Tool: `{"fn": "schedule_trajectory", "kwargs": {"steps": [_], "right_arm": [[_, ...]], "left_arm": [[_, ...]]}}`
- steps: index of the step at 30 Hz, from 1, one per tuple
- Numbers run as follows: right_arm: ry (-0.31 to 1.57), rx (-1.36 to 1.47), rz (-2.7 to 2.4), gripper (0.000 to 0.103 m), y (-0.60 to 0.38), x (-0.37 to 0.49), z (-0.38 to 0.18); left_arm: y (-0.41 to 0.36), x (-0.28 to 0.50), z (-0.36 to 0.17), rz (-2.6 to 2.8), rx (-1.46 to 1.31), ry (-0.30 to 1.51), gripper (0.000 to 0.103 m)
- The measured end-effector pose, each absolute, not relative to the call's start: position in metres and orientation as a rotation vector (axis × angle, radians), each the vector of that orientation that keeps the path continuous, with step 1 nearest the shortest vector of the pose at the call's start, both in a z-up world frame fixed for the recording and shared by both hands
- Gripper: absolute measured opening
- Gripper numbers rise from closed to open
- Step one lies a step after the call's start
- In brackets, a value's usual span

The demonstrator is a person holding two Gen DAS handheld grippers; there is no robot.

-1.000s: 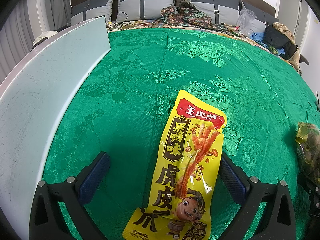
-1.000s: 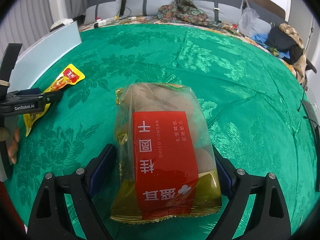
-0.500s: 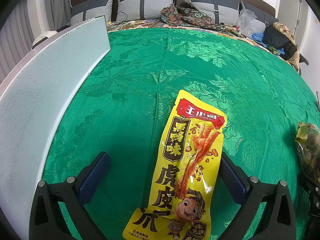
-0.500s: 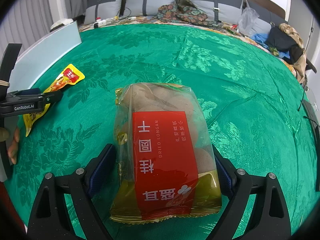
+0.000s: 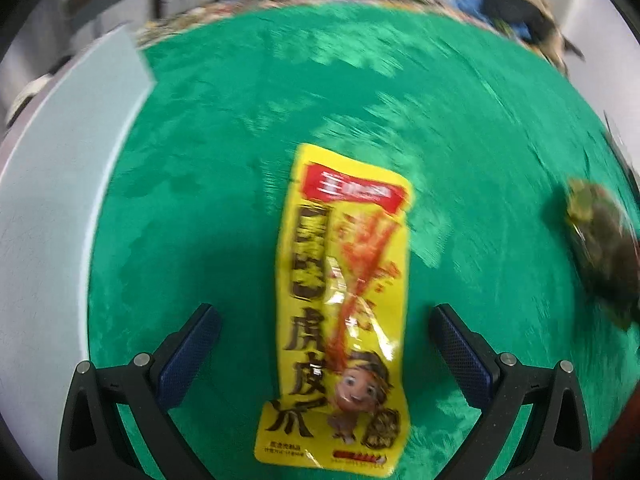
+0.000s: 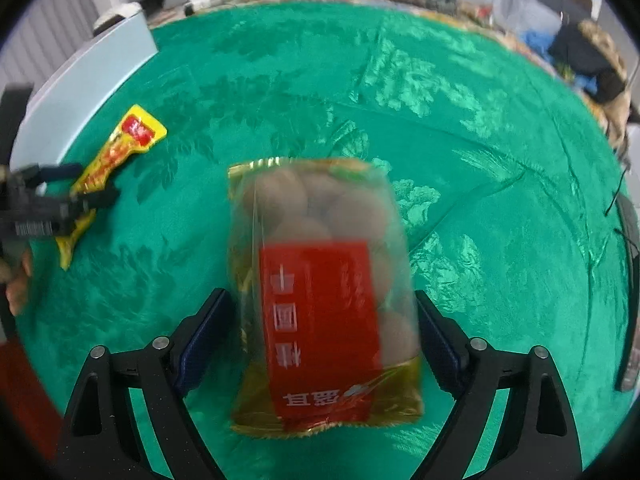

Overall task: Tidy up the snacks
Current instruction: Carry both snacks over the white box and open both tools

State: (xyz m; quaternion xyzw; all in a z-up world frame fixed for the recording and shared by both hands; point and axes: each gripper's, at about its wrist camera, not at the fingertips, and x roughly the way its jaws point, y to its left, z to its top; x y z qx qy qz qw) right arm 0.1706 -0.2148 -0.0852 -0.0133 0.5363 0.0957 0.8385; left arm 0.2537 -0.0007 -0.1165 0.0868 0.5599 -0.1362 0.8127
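Observation:
A long yellow snack packet [image 5: 344,296] lies on the green cloth between the fingers of my left gripper [image 5: 324,348], which is open and apart from it on both sides. It also shows in the right wrist view [image 6: 112,164], with the left gripper [image 6: 68,200] over it. A clear bag of dried longan with a red label [image 6: 320,300] lies between the fingers of my right gripper [image 6: 320,336], which is open around it. The bag also shows at the right edge of the left wrist view [image 5: 600,240].
A pale grey board [image 5: 52,208] stands along the left edge of the green cloth [image 6: 460,160]. Pillows, clothes and bags [image 6: 584,56] lie at the far end of the bed. A hand [image 6: 16,284] holds the left gripper.
Both cameras have moved and the views are blurred. Each packet now sits more centred and straighter between its gripper's fingers. Both grippers are still open.

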Motion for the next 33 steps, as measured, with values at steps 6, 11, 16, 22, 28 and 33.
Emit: {"fn": "schedule_trajectory", "kwargs": {"steps": [6,11,16,22,28,33], "right_arm": [[1.207,-0.050,0.220,0.067,-0.209,0.191,-0.082],[1.179,0.101,0.196,0.060,-0.229,0.172,-0.059],[1.102,0.165,0.226,0.060,-0.219,0.160,-0.020],[0.996,0.175,0.347,0.060,-0.157,0.169,0.044],[0.914,0.174,0.586,0.060,-0.028,0.182,0.097],[0.909,0.108,0.754,0.061,0.098,0.188,0.106]], "left_arm": [[0.005,0.246,-0.101,-0.352,0.153,1.169,0.048],[0.039,0.218,-0.087,-0.363,-0.044,1.132,0.043],[0.074,0.184,-0.054,-0.392,-0.260,1.045,0.043],[0.148,0.159,0.017,-0.361,-0.396,0.884,0.043],[0.264,0.157,0.039,-0.117,-0.343,0.859,0.045],[0.335,0.156,0.004,0.129,-0.292,0.932,0.051]]}}
